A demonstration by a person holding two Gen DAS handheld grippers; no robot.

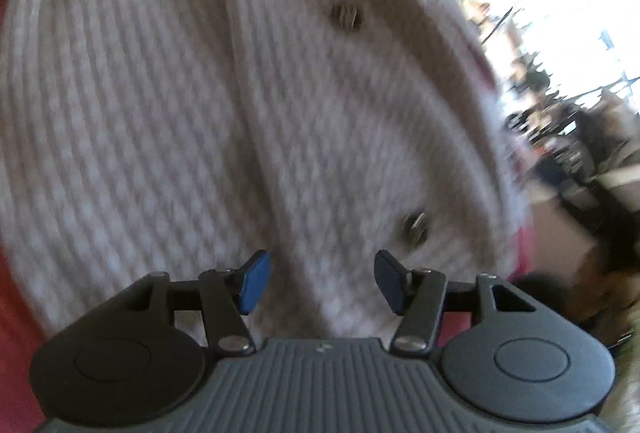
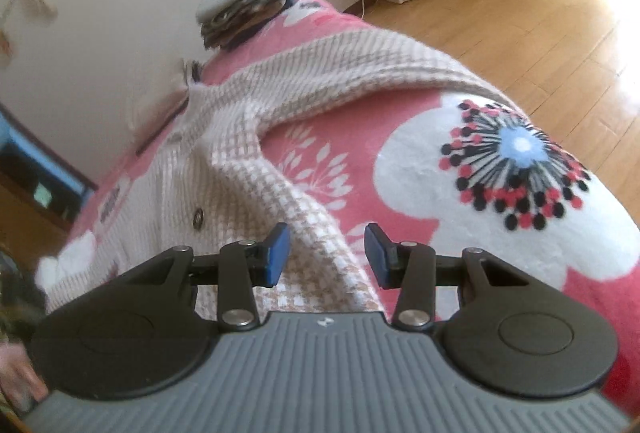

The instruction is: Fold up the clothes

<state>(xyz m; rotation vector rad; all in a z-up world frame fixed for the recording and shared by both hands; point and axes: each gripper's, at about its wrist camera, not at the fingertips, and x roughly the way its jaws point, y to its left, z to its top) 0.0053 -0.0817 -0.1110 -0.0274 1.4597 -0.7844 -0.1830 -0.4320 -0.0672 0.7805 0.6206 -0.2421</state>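
Left-wrist view: the left gripper [image 1: 322, 283], blue pads apart with nothing pinched, hangs over the cream-and-beige waffle-knit buttoned cardigan [image 1: 160, 105], whose knit fills nearly the whole view; its right edge curves past two dark buttons [image 1: 347, 17]. Right-wrist view: the right gripper [image 2: 326, 259], pads apart, straddles a sleeve without visibly pressing it. The cardigan [image 2: 224, 153] lies spread on a pink flower-patterned fleece blanket [image 2: 460, 193], one sleeve stretched toward the far edge. Bare blanket lies right of the sleeve; wooden floor [image 2: 520, 33] beyond; a stack of folded garments [image 2: 240, 5] sits at the wall.
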